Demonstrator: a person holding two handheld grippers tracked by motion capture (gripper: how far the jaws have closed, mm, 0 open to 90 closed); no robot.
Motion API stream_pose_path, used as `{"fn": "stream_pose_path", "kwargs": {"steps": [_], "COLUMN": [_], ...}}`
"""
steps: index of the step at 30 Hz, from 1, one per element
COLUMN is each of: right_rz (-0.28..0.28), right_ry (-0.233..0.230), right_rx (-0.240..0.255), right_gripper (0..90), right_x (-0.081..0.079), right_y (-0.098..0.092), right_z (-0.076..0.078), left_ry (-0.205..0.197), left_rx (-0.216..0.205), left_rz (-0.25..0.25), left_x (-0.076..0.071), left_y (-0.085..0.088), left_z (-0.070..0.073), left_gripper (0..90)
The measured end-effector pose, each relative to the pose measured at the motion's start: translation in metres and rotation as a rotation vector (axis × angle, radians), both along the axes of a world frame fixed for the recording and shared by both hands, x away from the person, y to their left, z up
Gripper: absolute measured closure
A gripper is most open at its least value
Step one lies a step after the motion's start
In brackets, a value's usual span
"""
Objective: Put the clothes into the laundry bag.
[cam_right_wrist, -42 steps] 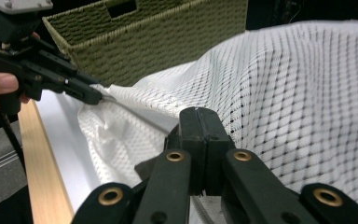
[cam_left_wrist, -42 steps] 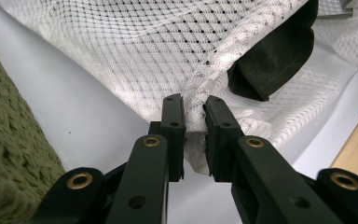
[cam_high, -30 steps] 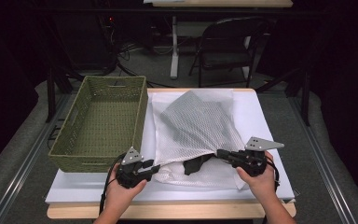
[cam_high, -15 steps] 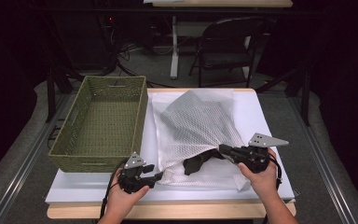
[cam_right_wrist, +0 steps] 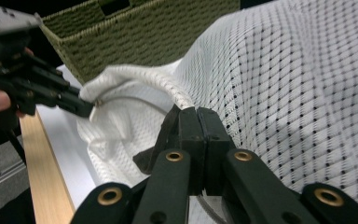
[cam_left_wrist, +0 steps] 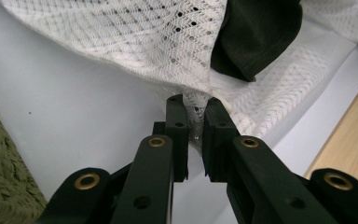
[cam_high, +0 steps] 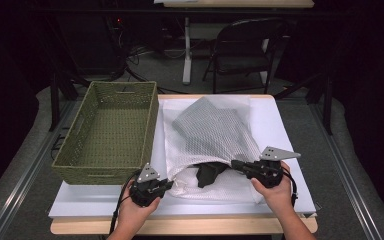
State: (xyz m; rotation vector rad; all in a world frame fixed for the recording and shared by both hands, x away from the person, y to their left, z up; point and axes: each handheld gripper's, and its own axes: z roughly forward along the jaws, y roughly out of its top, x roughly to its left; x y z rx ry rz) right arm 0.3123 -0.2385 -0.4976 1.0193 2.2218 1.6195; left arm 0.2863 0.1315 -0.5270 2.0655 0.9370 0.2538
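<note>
- Dark room behind, with a folding chair [cam_high: 240, 50] and desk legs at twelve o'clock; up front a wooden tabletop [cam_high: 190, 226] carries a white board [cam_high: 280, 120].
- On that board lies a white mesh laundry bag [cam_high: 210, 135], its closed end toward twelve o'clock and its mouth toward six, with a dark garment [cam_high: 209, 172] poking out of the mouth.
- At nine o'clock from the bag sits an olive woven basket [cam_high: 110, 130], just beside it.
- Left gripper [cam_high: 166, 184], at the bag's seven o'clock corner: its jaws have just been closing, and the left gripper view shows a pinch of the bag's hem [cam_left_wrist: 195, 108] caught between them.
- Right gripper [cam_high: 236, 164], at the bag's five o'clock: jaws pressed together on the corded rim of the mouth [cam_right_wrist: 168, 91], as the right gripper view shows.
- Handling, as I judge it: the bag is light, limp and floppy, so it will sag and fold wherever it is unsupported; the open weave can snag on the jaws.
- The thick rim is the sound place to hold: it is firmer than the netting and spreads the pull.
- The garment looks soft and loose inside; lifting the mouth unevenly could let it slide out toward six o'clock.
- Two holds well apart on the rim keep the mouth open and give the best control.
</note>
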Motion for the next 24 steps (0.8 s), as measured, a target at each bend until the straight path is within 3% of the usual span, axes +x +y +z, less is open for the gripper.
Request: {"fn": "stream_pose_path", "kwargs": {"steps": [5, 12, 18, 22, 24], "right_rz": [-0.002, -0.023, 0.006, 0.031, 0.046], "right_ry": [-0.01, -0.059, -0.086, -0.107, -0.092], "right_rx": [-0.021, -0.015, -0.012, -0.046, -0.053], "right_gripper": [86.0, 70.7, 58.1, 56.4, 56.3], "right_x": [-0.001, -0.005, -0.009, -0.011, -0.01], "right_y": [0.003, 0.004, 0.016, 0.03, 0.036], "right_z": [-0.001, 0.007, 0.018, 0.019, 0.018], "left_ry": [-0.009, -0.014, -0.017, -0.002, 0.007], "left_rx": [-0.021, -0.024, -0.03, -0.033, -0.039], "left_rz": [0.013, 0.002, 0.01, 0.006, 0.006], "left_x": [0.002, 0.007, 0.012, 0.015, 0.016], "left_y": [0.003, 0.0, -0.003, -0.003, -0.003], "left_z": [0.006, 0.012, 0.017, 0.019, 0.019], "left_gripper": [83.3, 83.6, 83.9, 83.9, 83.9]}}
